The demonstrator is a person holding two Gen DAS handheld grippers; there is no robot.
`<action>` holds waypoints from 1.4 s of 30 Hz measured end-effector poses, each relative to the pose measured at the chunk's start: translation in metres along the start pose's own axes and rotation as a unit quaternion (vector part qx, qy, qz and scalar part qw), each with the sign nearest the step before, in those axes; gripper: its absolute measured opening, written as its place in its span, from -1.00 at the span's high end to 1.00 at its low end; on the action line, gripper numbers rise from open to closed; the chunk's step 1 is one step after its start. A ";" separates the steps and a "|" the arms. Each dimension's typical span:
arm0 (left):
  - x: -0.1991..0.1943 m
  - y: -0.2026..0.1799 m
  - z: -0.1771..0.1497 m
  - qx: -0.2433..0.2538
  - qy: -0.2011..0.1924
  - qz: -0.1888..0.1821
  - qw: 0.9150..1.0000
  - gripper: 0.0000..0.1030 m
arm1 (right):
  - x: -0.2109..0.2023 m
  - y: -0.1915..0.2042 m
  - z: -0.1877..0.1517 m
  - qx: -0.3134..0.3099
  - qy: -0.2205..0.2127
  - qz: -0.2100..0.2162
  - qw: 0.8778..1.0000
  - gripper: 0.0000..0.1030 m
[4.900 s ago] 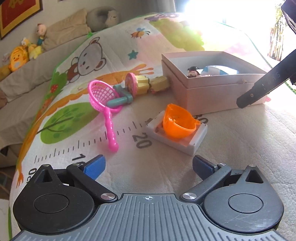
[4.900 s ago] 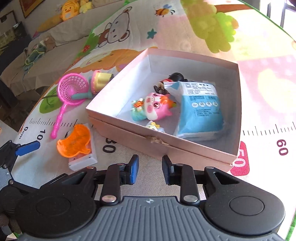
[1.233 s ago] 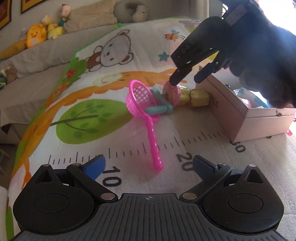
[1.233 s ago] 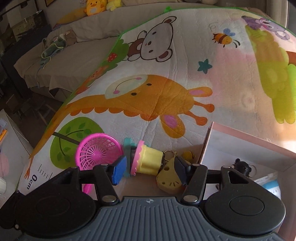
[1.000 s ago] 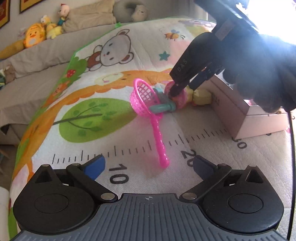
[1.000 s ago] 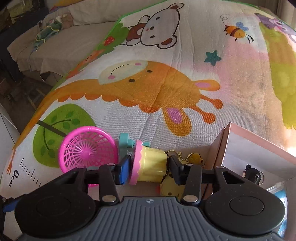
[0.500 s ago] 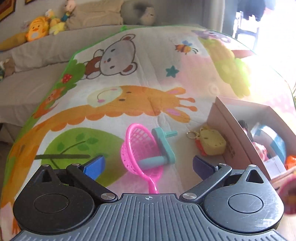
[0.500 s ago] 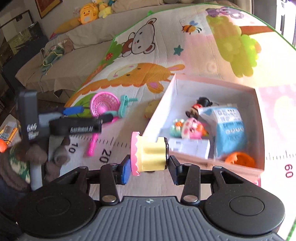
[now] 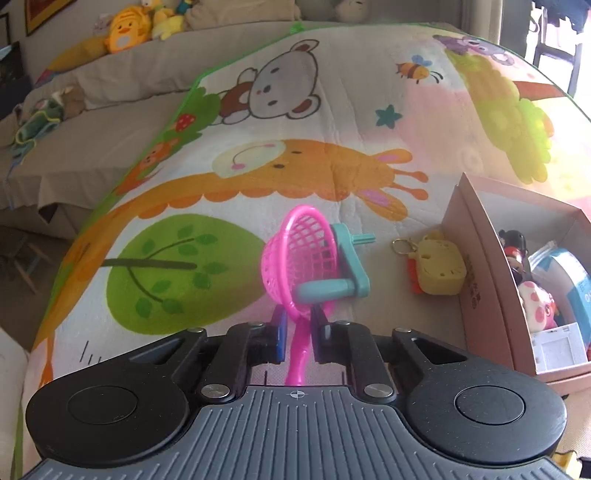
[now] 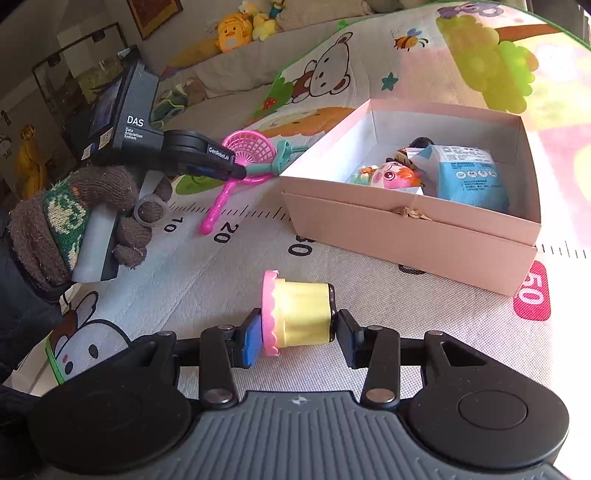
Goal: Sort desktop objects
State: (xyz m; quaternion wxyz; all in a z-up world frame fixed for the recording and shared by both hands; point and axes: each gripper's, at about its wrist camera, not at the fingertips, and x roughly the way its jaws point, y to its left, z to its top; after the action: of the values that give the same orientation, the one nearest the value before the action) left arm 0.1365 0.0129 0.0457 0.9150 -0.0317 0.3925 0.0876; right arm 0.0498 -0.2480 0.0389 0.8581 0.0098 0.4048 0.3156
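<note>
My left gripper (image 9: pixel 298 334) is shut on the handle of a pink toy net (image 9: pixel 295 254), just below its basket; the net also shows in the right wrist view (image 10: pixel 248 147). A teal toy handle (image 9: pixel 345 271) leans against the net. A yellow keychain toy (image 9: pixel 439 271) lies beside the pink cardboard box (image 9: pixel 480 266). My right gripper (image 10: pixel 297 334) is shut on a yellow toy cupcake with a pink frill (image 10: pixel 295 312), held above the mat in front of the box (image 10: pixel 406 229). The left gripper (image 10: pixel 236 171) shows there too.
The box holds a blue packet (image 10: pixel 469 173), a pink pig toy (image 10: pixel 397 175) and other small toys. A cartoon play mat with a printed ruler (image 10: pixel 221 232) covers the surface. Plush toys (image 9: pixel 125 26) sit on a sofa behind.
My left gripper has moved in and closed on the pink net's handle. My right gripper, still holding the cupcake, has pulled back and lower, in front of the box.
</note>
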 end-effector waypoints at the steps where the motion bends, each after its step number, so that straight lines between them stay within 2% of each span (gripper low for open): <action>1: -0.006 -0.001 -0.004 0.005 -0.003 0.001 1.000 0.80 | -0.002 -0.003 -0.001 0.006 -0.009 -0.002 1.000 0.17; 3: -0.020 -0.003 -0.014 0.018 -0.009 -0.007 1.000 0.81 | -0.002 -0.008 -0.003 0.023 -0.018 -0.011 1.000 0.16; 9: -0.061 -0.009 -0.055 0.033 -0.012 -0.076 0.997 0.80 | -0.003 -0.008 -0.012 0.059 -0.045 -0.053 0.996 0.14; 13: -0.079 -0.018 -0.083 0.048 -0.017 -0.115 0.992 0.80 | -0.005 -0.004 -0.018 0.066 -0.058 -0.088 0.992 0.00; 15: -0.085 -0.021 -0.097 0.058 -0.018 -0.120 0.991 0.71 | -0.006 -0.003 -0.022 0.067 -0.062 -0.110 0.990 0.00; 17: -0.086 -0.023 -0.109 0.069 -0.017 -0.117 0.991 0.66 | -0.007 -0.002 -0.025 0.068 -0.064 -0.125 0.988 -0.05; 19: -0.085 -0.023 -0.116 0.078 -0.012 -0.112 0.991 0.41 | -0.008 -0.001 -0.028 0.071 -0.066 -0.138 0.986 -0.15; 21: -0.082 -0.021 -0.118 0.081 -0.009 -0.107 0.991 -0.03 | -0.007 -0.001 -0.028 0.073 -0.070 -0.153 0.983 -0.19; 23: -0.080 -0.020 -0.117 0.084 -0.012 -0.104 0.991 -0.18 | -0.007 -0.002 -0.027 0.074 -0.071 -0.164 0.981 -0.20; 26: -0.076 -0.021 -0.116 0.089 -0.018 -0.096 0.991 -0.62 | -0.005 -0.005 -0.026 0.077 -0.073 -0.172 0.979 -0.22; 29: -0.077 -0.025 -0.115 0.104 -0.028 -0.095 0.990 -0.87 | -0.002 -0.011 -0.025 0.089 -0.071 -0.175 0.978 -0.23; 32: -0.081 -0.031 -0.115 0.128 -0.047 -0.096 0.986 -0.96 | -0.001 -0.020 -0.023 0.099 -0.077 -0.197 0.972 -0.23; 34: -0.080 -0.033 -0.116 0.140 -0.052 -0.092 0.984 -0.99 | -0.003 -0.026 -0.025 0.111 -0.089 -0.208 0.968 -0.33; 38: -0.072 -0.034 -0.106 0.137 -0.045 -0.076 0.987 -0.99 | -0.007 -0.032 -0.040 0.132 -0.113 -0.225 0.959 -0.39; 42: -0.062 -0.032 -0.083 0.123 -0.059 -0.037 0.990 -0.99 | -0.014 -0.027 -0.046 0.121 -0.137 -0.210 0.961 -0.49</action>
State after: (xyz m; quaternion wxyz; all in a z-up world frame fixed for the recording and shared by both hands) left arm 0.0409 -0.0371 0.0330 0.9361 0.0717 0.3442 0.0067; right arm 0.0253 -0.2883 0.0102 0.9447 0.0715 0.3117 0.0730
